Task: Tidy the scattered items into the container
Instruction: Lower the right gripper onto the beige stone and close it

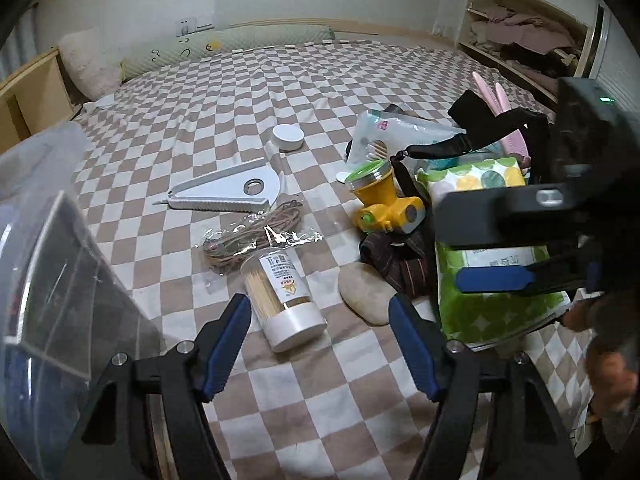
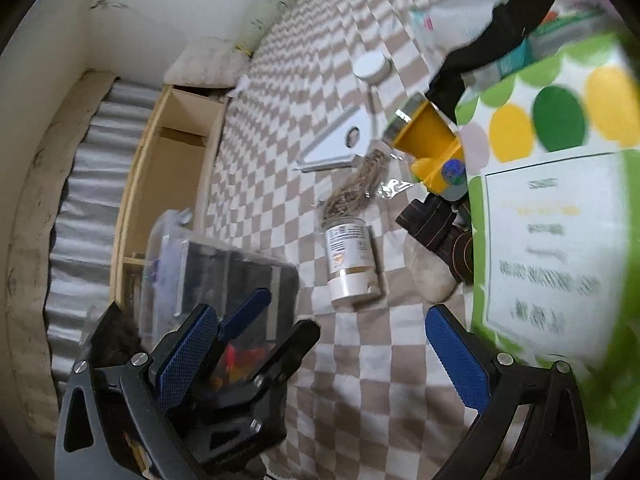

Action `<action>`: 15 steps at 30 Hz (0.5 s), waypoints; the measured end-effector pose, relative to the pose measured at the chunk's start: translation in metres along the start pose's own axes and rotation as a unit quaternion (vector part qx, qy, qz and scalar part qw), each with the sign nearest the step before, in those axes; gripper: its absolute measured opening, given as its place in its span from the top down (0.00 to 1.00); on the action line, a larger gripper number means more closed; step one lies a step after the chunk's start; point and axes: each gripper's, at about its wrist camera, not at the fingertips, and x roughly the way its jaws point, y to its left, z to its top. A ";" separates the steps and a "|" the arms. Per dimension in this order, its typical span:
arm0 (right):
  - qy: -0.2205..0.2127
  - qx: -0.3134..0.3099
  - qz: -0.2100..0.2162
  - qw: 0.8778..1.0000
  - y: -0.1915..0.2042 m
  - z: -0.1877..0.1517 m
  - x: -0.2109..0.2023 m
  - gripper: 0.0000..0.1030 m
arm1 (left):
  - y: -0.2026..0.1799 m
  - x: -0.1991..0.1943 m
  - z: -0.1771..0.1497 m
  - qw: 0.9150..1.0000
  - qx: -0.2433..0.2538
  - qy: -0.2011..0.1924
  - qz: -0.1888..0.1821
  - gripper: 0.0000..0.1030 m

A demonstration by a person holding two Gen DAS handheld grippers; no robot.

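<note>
The left gripper (image 1: 320, 312) hangs over a bed spread with a brown and white checked sheet (image 1: 224, 92), its blue-padded jaws standing apart with nothing pressed between them. Just ahead of it, in the gap between the two fingers, a toothpick jar (image 1: 286, 300) lies on its side, its white cap toward the claw; neither pad touches it. Touching the right fingertip's far side is a smooth pale stone (image 1: 366, 292), and beyond that a dark striped cloth (image 1: 400, 264). Further ahead of the jar lies a bundle of brown twine in clear wrap (image 1: 248, 240), then a white wedge-shaped tool (image 1: 232, 190), and well beyond it a small round white lid (image 1: 287, 136). Ahead and to the right stands a yellow and green headlamp (image 1: 384, 204) with a black strap, beside a white pouch (image 1: 384, 132) and a pink comb (image 1: 504, 108). To the right of the claw is a green dotted tissue pack (image 1: 488, 308), over which the right gripper (image 1: 480, 248) reaches, one blue pad showing just above the pack. In the right wrist view the right gripper's (image 2: 336, 352) jaws are wide apart and hold nothing, the tissue pack (image 2: 552, 220) lying just beside its right finger and the jar (image 2: 352, 260) ahead between the two. The clear plastic container (image 1: 52, 264) sits close on the left gripper's left side, and the right wrist view shows coloured bits inside it behind the left gripper (image 2: 264, 320).
</note>
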 end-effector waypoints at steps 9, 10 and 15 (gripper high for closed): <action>0.047 -0.016 -0.043 0.998 0.000 0.008 0.039 0.00 | 0.011 0.016 -0.008 1.000 0.014 0.006 0.000 0.31; 0.046 -0.021 -0.059 0.997 -0.001 0.007 0.041 0.00 | 0.012 0.016 -0.009 1.000 0.016 0.007 0.000 0.31; 0.034 -0.017 -0.103 0.994 -0.016 0.010 0.036 0.17 | 0.013 0.012 -0.011 0.999 0.038 0.003 0.003 0.31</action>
